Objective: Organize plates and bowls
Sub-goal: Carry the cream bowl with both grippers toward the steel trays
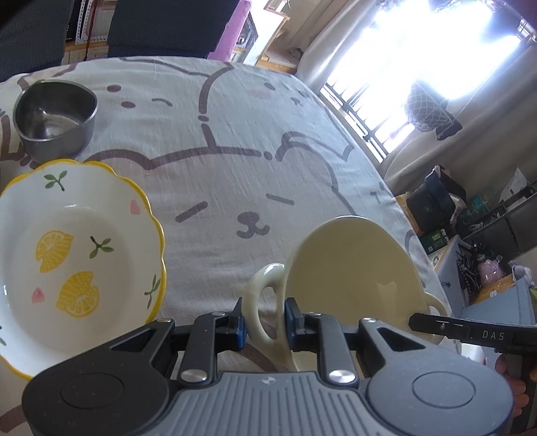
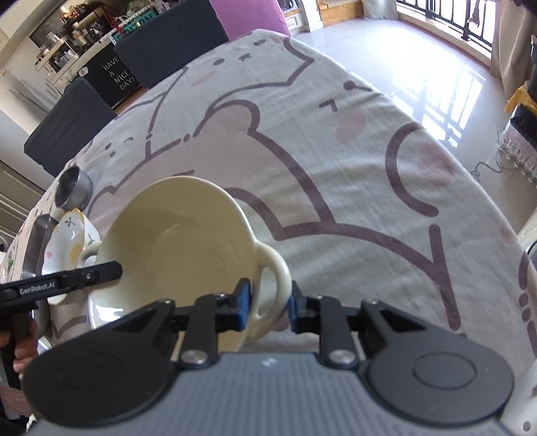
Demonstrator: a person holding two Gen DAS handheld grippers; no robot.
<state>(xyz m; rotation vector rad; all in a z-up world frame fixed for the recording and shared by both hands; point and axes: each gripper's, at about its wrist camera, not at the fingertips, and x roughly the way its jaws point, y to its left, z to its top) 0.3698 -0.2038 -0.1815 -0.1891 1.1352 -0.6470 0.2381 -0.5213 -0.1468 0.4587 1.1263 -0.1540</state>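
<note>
A cream two-handled bowl is held tilted above the table between both grippers. My left gripper is shut on its left handle. My right gripper is shut on its right handle; the bowl fills the middle of the right wrist view. A lemon-patterned scalloped plate lies left of the bowl; it also shows in the right wrist view. A steel bowl stands behind the plate, and shows small in the right wrist view.
The table carries a cartoon-print cloth that drops off at the right edge. Dark chairs and a purple chair stand at the far side. Boxes and clutter sit on the floor to the right.
</note>
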